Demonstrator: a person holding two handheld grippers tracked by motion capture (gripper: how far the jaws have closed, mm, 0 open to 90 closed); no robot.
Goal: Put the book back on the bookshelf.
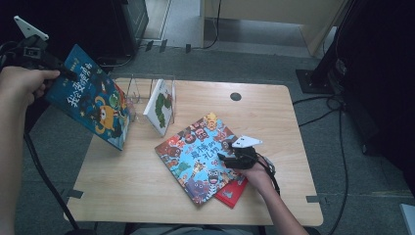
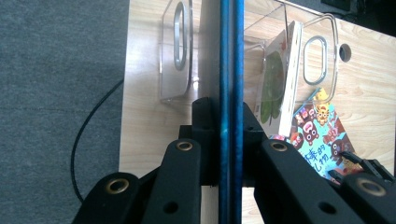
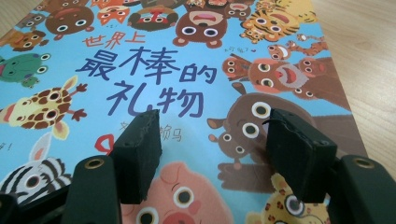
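left claw clamps blue book edge-on; clear rack beyond.

"世界上最棒的礼物" on the animal picture book (dark blue letters on light blue)

This looks like a lab or recording room rather than a home. A small light wooden desk with rounded corners stands alone on grey carpet floor, its position marked by strips of dark tape at the edges. Black cables trail loose across the carpet, and black equipment stands and a dark cabinet crowd the surroundings. A pale wooden partition closes the back.
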